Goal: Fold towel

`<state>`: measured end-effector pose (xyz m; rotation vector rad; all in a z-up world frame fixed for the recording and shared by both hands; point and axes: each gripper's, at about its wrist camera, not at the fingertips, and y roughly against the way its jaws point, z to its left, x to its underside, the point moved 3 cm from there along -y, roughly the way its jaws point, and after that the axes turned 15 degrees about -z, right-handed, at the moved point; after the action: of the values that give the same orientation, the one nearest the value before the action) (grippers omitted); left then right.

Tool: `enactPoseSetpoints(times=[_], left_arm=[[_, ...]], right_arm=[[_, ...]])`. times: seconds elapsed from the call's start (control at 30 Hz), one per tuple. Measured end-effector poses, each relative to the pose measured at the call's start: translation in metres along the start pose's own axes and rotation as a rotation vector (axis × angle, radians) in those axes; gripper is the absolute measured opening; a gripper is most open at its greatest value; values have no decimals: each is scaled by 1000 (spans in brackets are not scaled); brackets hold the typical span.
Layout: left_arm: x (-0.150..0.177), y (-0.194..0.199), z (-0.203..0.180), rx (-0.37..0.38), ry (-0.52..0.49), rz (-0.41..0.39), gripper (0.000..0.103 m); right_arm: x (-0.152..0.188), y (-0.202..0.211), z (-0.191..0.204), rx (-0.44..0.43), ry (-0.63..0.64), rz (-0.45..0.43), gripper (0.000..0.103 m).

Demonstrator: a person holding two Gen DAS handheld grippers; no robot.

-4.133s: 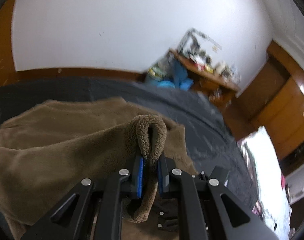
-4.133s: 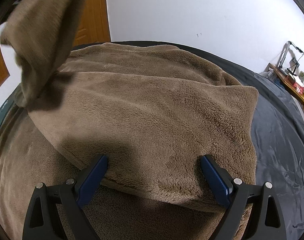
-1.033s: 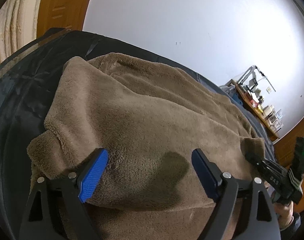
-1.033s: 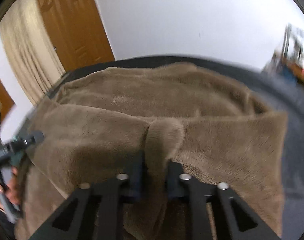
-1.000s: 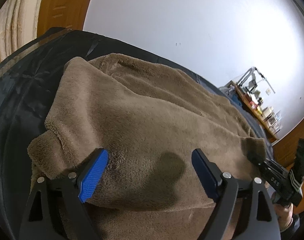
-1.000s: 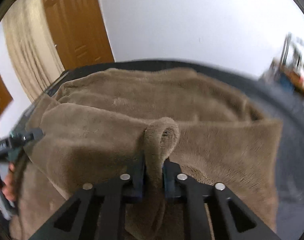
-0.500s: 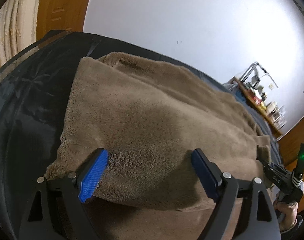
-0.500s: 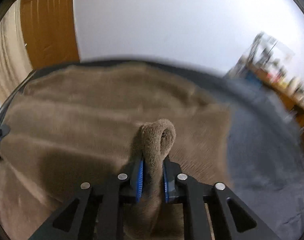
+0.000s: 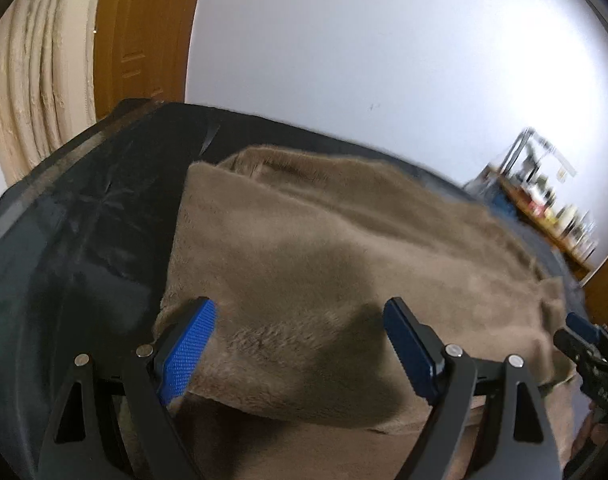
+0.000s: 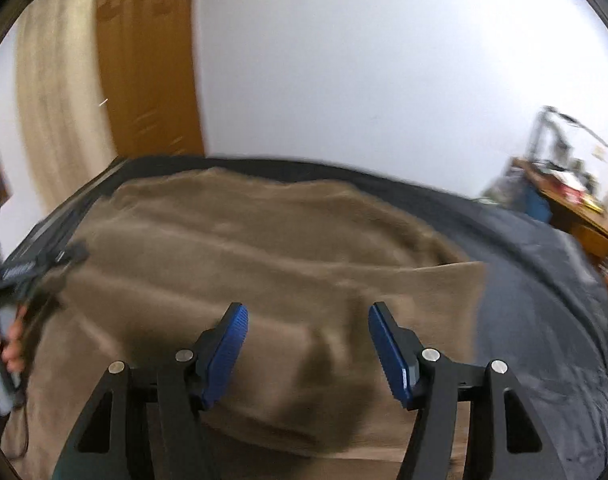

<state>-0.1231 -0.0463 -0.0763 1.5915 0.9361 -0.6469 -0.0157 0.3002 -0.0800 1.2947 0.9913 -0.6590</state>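
Dark bedcover (image 9: 83, 240) under folded towel (image 9: 324, 248)

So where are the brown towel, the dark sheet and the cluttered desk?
brown towel (image 9: 324, 248), left wrist view, folded top layer.
dark sheet (image 9: 83, 232), left wrist view, bare part.
cluttered desk (image 10: 580, 200), right wrist view, desktop.

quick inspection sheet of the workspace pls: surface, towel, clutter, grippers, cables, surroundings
Surface: dark cover, wrinkled, bare on both sides of the towel.
Job's things: brown towel lying on the cover, a folded layer on top with its near edge toward the cameras.
Clutter: nothing seen on the cover besides the towel.
Grippers: left gripper over the towel's left part, jaws wide apart, holding nothing; right gripper over its right part, jaws apart, holding nothing.
Cables: thin dark cord below the hand at the left edge of the right wrist view.
Surroundings: white wall, wooden door, curtain, cluttered desk far right, blurred.
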Motion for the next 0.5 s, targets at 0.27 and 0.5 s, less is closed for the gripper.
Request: enactPoseSetpoints(times=[0.27, 0.5], left_arm=[[8, -12, -1, 0, -16, 49, 91], [7, -8, 0, 6, -12, 40, 91]], right_arm=[[38, -36, 6, -18, -3, 129, 69], [28, -5, 19, 37, -13, 121, 69]])
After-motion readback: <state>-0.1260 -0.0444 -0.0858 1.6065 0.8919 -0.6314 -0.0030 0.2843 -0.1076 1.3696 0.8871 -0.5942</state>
